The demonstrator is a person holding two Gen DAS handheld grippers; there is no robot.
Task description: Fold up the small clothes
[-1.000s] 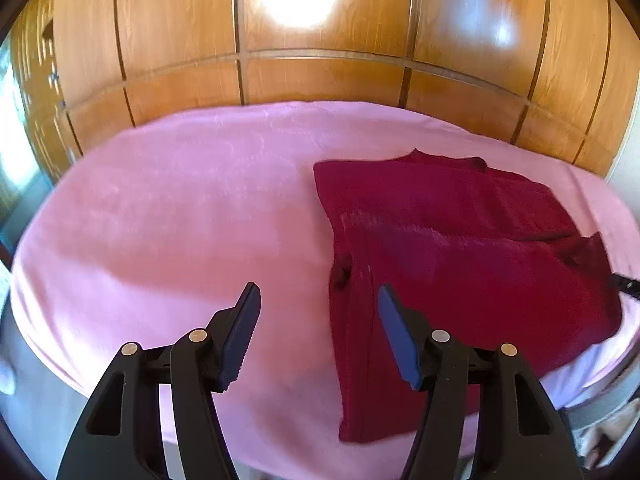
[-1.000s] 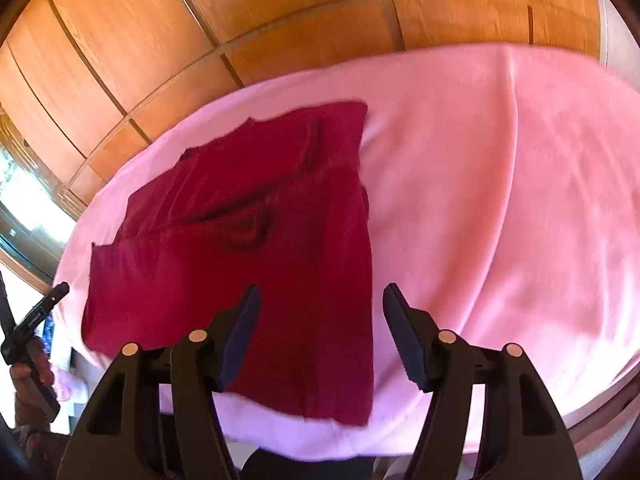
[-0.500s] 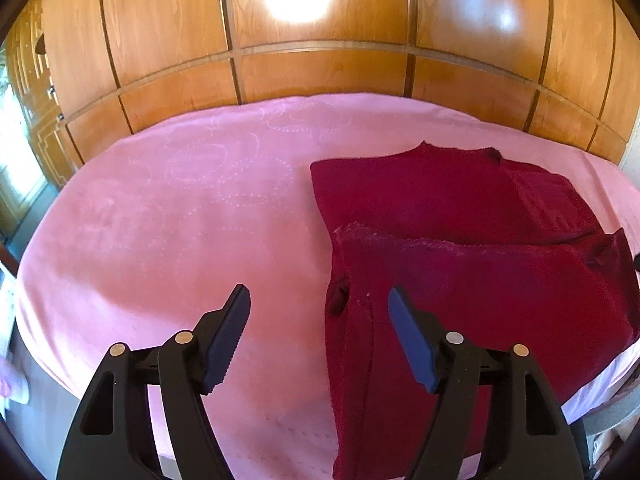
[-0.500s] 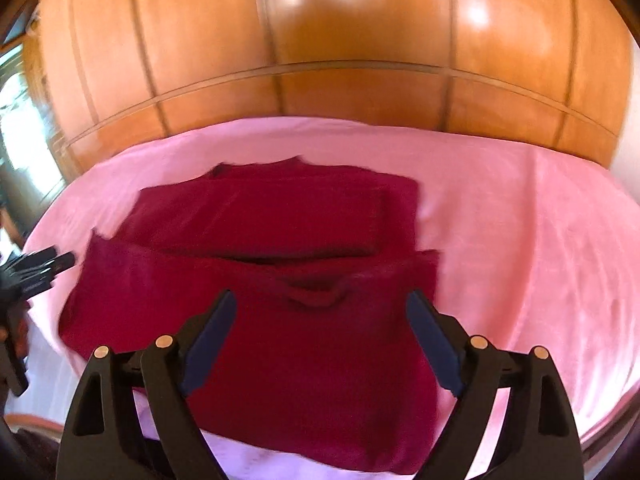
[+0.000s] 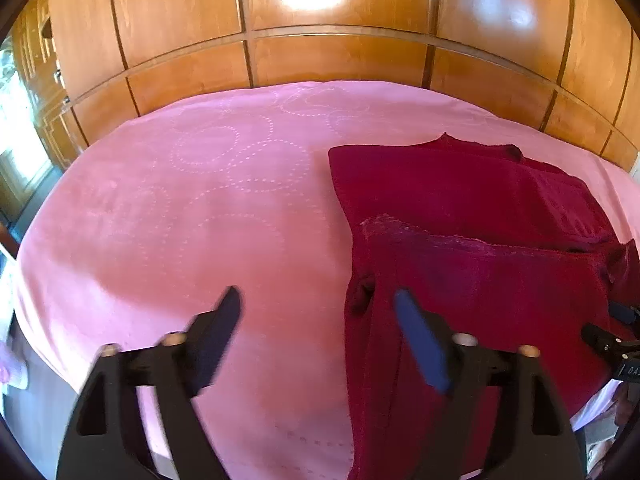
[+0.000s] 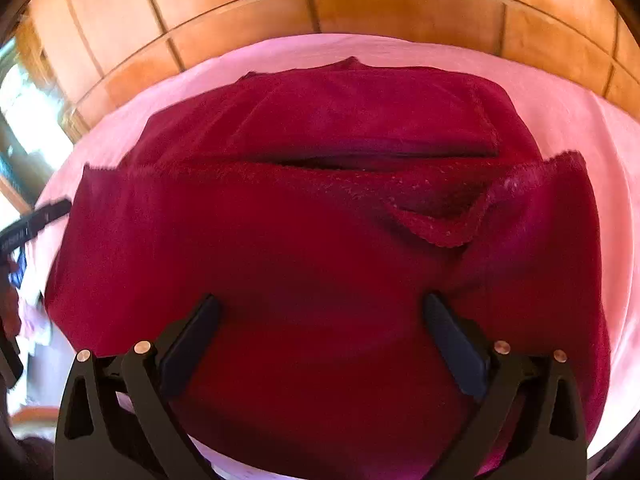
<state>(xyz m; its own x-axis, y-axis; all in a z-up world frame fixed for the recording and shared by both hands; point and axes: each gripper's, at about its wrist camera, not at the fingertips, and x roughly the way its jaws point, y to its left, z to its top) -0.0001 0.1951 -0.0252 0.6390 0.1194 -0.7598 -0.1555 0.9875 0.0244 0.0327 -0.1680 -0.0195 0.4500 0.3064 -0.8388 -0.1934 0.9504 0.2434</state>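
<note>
A dark red garment (image 5: 472, 248) lies partly folded on the pink bed cover (image 5: 208, 208), its near half doubled over the far half. In the right wrist view the garment (image 6: 312, 240) fills the middle, with a small turned-down flap (image 6: 440, 224) at the fold line. My left gripper (image 5: 318, 304) is open and empty, hovering at the garment's left edge. My right gripper (image 6: 320, 308) is open and empty, above the near part of the garment. The right gripper's tip (image 5: 608, 344) shows at the right edge of the left wrist view, the left gripper's tip (image 6: 36, 220) at the left edge of the right wrist view.
A wooden panelled wall (image 5: 340, 52) stands right behind the bed. A bright window or door (image 5: 16, 128) is at the far left. The bed's near edge (image 5: 48, 356) drops to the floor at the lower left.
The right gripper has swung round to face the garment squarely and moved closer over it. The left gripper has shifted little and opened slightly wider. The garment has not moved.
</note>
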